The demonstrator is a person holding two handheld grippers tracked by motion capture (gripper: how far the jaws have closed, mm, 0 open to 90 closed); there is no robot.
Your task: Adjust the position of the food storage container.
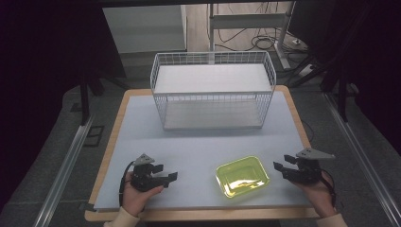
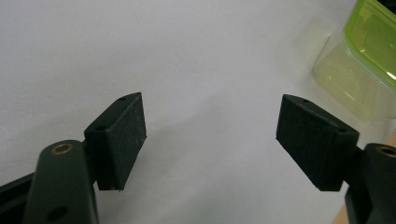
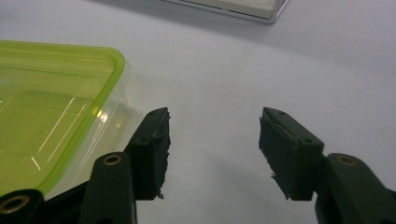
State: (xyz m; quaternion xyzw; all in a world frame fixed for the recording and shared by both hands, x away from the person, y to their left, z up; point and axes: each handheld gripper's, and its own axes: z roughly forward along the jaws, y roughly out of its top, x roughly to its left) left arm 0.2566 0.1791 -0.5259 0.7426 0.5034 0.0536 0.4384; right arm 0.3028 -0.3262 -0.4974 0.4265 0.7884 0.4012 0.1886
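Left gripper (image 1: 166,173), lower left of the high view: jaws wide, nothing between them, resting low over the worktop (image 1: 198,142), probably on standby. Lime-green plastic container (image 1: 242,176) sits lower centre-right, lid on, near the front edge. Right gripper (image 1: 282,169), lower right: jaws apart, empty, just beside the container's right side, likely lined up to grab it. White wire basket (image 1: 213,90) at upper centre, open, the probable destination.

I've got a see-through lime-green container (image 1: 242,176) on a pale grey tabletop (image 1: 198,142) with a wood-coloured edge; white wire-grid basket (image 1: 213,90); both my hand-held grippers are black.
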